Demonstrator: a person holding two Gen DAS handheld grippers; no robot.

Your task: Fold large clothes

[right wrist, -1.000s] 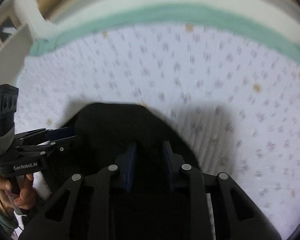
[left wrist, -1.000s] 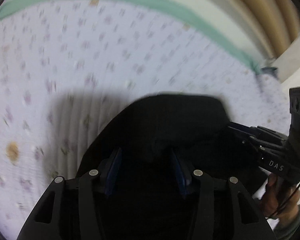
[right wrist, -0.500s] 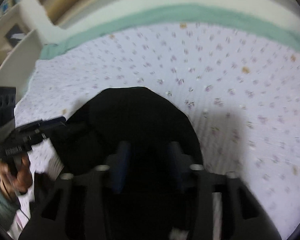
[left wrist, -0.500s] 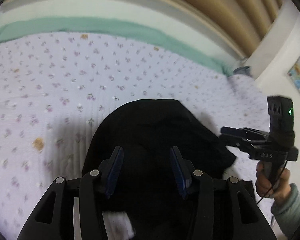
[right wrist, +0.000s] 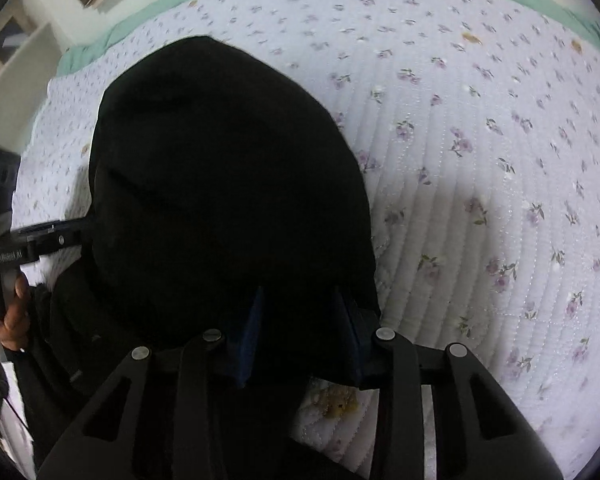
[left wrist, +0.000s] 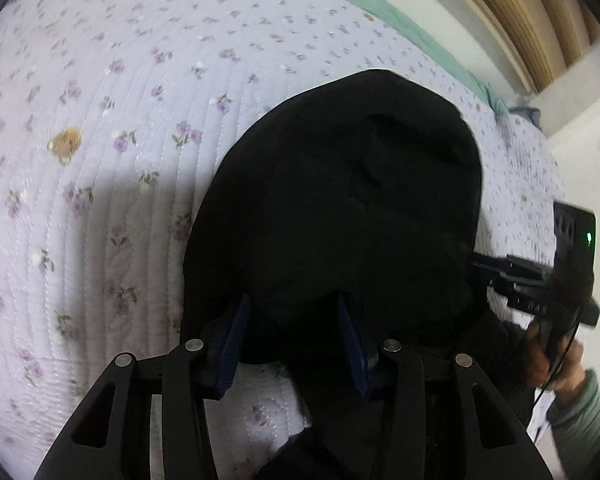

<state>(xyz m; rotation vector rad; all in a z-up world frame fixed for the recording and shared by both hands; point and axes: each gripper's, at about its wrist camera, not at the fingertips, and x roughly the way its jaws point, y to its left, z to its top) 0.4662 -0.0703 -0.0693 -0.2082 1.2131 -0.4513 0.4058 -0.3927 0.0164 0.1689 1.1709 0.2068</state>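
The black garment (left wrist: 340, 200) is lying in a rounded heap on the flowered quilt of the bed (left wrist: 100, 120), stretching away ahead of both pairs of fingers. Its near edge is sitting between the fingers of the left gripper (left wrist: 296, 340) and, in the other view, between those of the right gripper (right wrist: 300, 332).

The risk, as I judge it, is sitting in the grip. Dark cloth is filling both gaps, and I cannot tell whether either pair of fingers is pressing on it or only straddling it. If the right fingers are catching just the top layer, that layer may be pulling free while the rest is staying on the quilt, leaving the fold crooked. If the two hands are travelling unevenly, the heap may be twisting or bunching towards one side. Loose cloth is hanging below the left fingers, and it may be dragging and undoing the fold.

Compared with a second ago, the garment is filling far more of both views and reaching further ahead of the fingers. The blur is gone. The right gripper's jaws have just been closing, with cloth between them. Half a second ago that gripper was standing clear of the garment's side; now, in the left view, its fingers are meeting the cloth's edge.
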